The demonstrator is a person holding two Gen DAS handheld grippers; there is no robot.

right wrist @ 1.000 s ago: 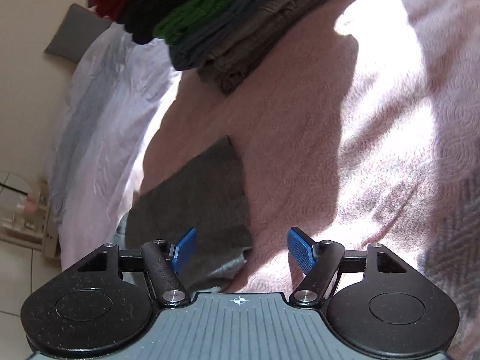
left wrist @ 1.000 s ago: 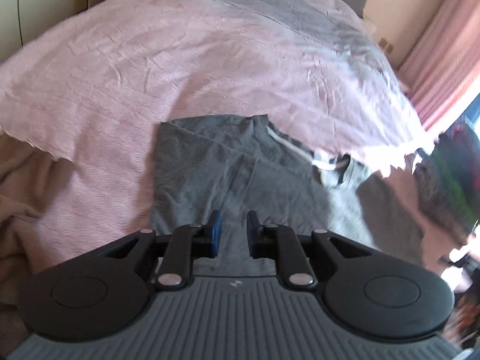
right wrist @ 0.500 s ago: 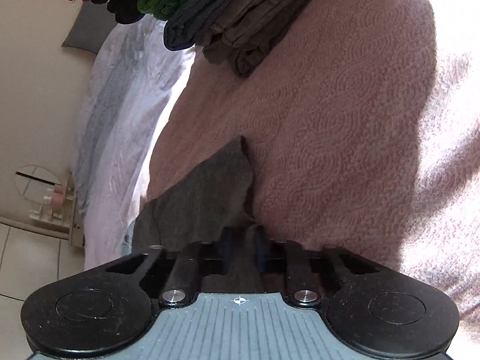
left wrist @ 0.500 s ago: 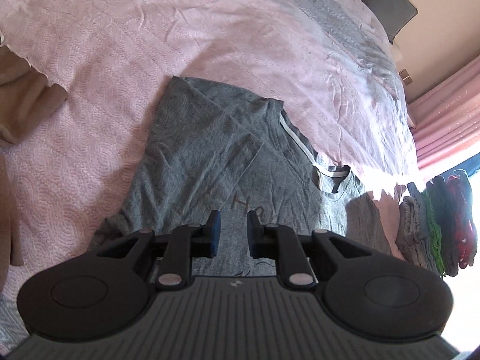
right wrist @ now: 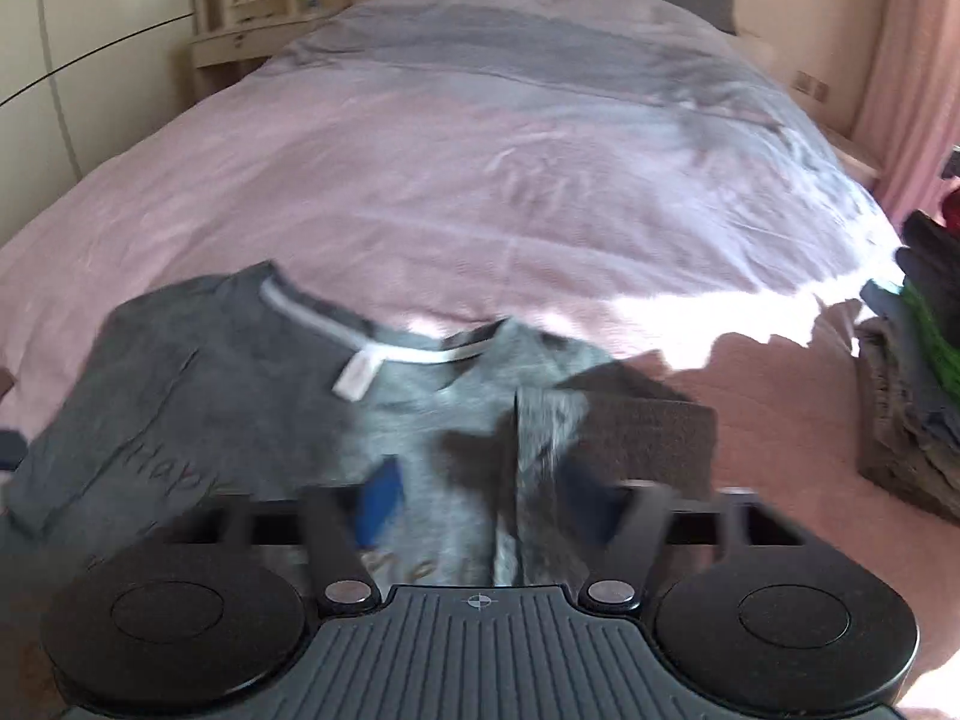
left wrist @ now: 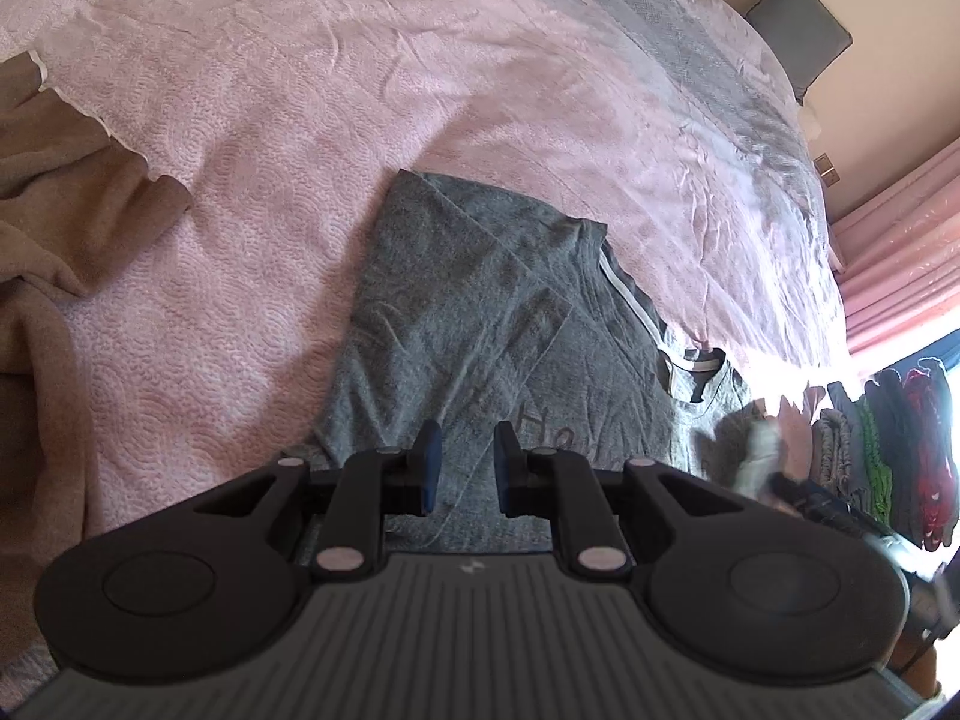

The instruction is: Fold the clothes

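A grey T-shirt (left wrist: pixel 480 324) with a white neckband lies on the pink bedspread (left wrist: pixel 288 120), its left side folded in. My left gripper (left wrist: pixel 465 468) hovers over its lower part, jaws a narrow gap apart, holding nothing. In the right wrist view the shirt (right wrist: pixel 228 384) shows with its right sleeve (right wrist: pixel 636 426) folded over the body. My right gripper (right wrist: pixel 480 504) is open above that fold, blurred by motion, with a strip of grey cloth between the fingers. The right gripper also shows blurred in the left wrist view (left wrist: pixel 774 474).
A stack of folded clothes (left wrist: pixel 888 456) in grey, green, black and red sits at the right; it also shows in the right wrist view (right wrist: pixel 912 384). A brown blanket (left wrist: pixel 48 252) lies at the left. A grey pillow (left wrist: pixel 798 30) and a bedside shelf (right wrist: pixel 264 12) stand at the far end.
My right gripper shut on the right sleeve, swung it over onto the shirt's body, and now stands open. My left gripper shifted slightly over the shirt, jaws unchanged.
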